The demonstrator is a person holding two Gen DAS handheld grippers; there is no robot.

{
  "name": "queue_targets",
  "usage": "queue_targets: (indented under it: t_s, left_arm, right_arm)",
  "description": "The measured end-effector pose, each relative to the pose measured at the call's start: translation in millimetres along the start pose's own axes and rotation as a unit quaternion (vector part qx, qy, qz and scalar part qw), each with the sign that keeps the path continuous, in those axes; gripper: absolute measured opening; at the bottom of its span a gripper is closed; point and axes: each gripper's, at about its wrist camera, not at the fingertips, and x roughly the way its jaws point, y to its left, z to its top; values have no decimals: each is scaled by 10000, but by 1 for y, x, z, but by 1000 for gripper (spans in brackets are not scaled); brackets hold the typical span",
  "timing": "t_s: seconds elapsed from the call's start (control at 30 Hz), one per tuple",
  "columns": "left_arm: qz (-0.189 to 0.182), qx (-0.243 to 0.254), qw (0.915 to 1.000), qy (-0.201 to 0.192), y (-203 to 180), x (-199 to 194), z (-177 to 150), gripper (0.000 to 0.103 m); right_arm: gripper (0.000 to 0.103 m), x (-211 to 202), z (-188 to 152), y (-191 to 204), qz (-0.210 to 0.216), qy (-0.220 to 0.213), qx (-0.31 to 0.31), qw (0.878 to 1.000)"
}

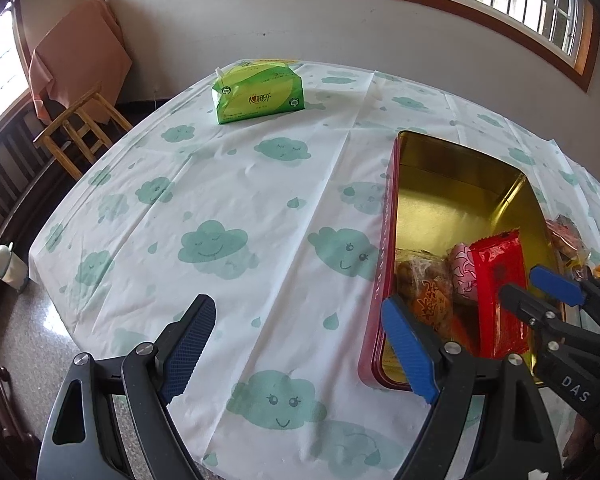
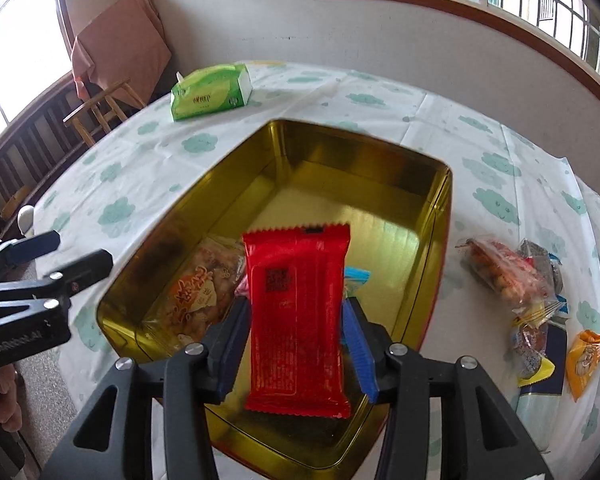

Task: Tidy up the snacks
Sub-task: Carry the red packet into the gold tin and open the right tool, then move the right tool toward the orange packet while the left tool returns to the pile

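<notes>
A red tin with a gold inside lies open on the cloud-print tablecloth. An orange-labelled snack bag and a pink packet lie in its near end. My right gripper is over that end, shut on a red snack packet. Its pads press on the packet's two long edges, and the packet stands upright. My left gripper is open above the cloth just left of the tin, with nothing between its fingers.
A pile of loose wrapped snacks and an orange packet lie on the cloth right of the tin. A green tissue pack sits at the far side. A wooden chair stands beyond the table's left edge.
</notes>
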Motion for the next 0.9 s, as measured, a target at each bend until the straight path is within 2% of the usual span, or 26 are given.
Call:
queue_targets:
  t_s: [0.17,0.33,0.57,0.7,0.9]
  left_arm:
    - [-52,116,9999,-109,-12,-10,4,82]
    - [-167,284,9992,-215,-30,-20,8,82]
    - [-397,646,9965,-336,-67,-34,10,82]
    - [-561,873,9940,-332,-90,-40,9,82]
    - [-840,1251,9882,-266,-132,-45,8,82]
  right_arm:
    - [48,-36,-1,-28,-194,-423,204,9987]
    - [49,-59,-16,-93,-733,-433,765,9934]
    - [52,-74,-54,-203,-1432,-211,1955,9700]
    - [52,-69,-67,-235,-1497,-130,2311,9612]
    - [53,-51,-74,-252,-1453,-51,2456,9584]
